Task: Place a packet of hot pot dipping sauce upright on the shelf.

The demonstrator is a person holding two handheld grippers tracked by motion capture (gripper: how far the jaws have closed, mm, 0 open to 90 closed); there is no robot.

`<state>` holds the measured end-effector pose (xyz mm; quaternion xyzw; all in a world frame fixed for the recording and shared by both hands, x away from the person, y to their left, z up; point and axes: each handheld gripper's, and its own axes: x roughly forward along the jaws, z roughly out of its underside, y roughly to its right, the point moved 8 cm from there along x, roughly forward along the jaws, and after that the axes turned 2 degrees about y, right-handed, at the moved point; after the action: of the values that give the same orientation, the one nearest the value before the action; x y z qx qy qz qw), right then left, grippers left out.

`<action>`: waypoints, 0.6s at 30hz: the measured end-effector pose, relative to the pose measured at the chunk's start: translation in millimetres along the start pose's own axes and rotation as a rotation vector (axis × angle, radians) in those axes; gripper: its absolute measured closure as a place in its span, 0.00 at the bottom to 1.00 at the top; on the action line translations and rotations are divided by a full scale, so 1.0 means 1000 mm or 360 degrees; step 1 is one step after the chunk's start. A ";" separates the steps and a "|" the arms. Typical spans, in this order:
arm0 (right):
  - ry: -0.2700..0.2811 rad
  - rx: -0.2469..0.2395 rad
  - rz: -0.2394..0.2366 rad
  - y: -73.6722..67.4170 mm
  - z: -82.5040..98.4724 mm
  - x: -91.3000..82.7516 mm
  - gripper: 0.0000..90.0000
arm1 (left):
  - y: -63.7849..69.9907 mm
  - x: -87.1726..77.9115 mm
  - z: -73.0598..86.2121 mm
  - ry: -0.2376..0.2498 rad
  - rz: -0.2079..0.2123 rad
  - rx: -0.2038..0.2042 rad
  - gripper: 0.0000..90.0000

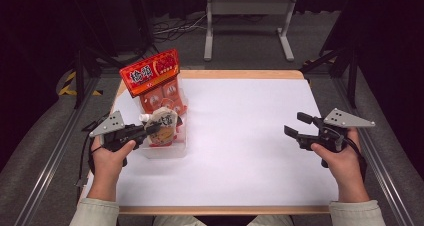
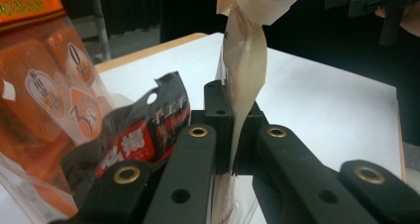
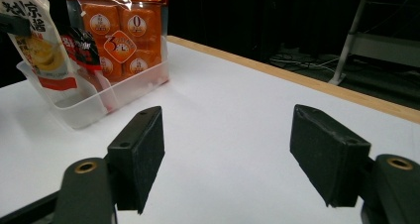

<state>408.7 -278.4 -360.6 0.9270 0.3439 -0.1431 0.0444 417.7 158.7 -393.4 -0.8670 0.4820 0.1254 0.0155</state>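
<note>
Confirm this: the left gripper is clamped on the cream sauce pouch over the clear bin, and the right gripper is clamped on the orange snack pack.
Not quite. The right gripper holds nothing: the right gripper view shows its jaws open over the bare white table, far from the orange snack pack. The left gripper is indeed clamped on the cream sauce pouch over the clear bin.

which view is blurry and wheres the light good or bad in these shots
High view: the white tabletop is evenly lit with dark surroundings, and the picture is soft overall. Left gripper view: the cream sauce pouch pinched in the left tongs is blurred at its top, and the orange snack pack is smeared by closeness. Right gripper view: the open right tongs are sharp, and the clear plastic bin is slightly hazy.
</note>
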 end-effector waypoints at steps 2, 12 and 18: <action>-0.0003 -0.0001 -0.0001 0.000 0.000 0.001 0.33 | 0.000 0.002 0.003 -0.0012 0.0005 -0.0006 0.98; -0.0047 -0.0011 -0.0006 0.000 0.005 0.005 0.33 | -0.004 0.005 0.017 -0.0109 0.0012 -0.0056 0.98; -0.0065 -0.0012 -0.0004 0.000 0.008 0.007 0.32 | -0.006 0.005 0.022 -0.0131 0.0003 -0.0077 0.98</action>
<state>411.7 -275.5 -370.4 0.9233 0.3447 -0.1607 0.0547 420.7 160.6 -416.5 -0.8608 0.4786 0.1728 0.0141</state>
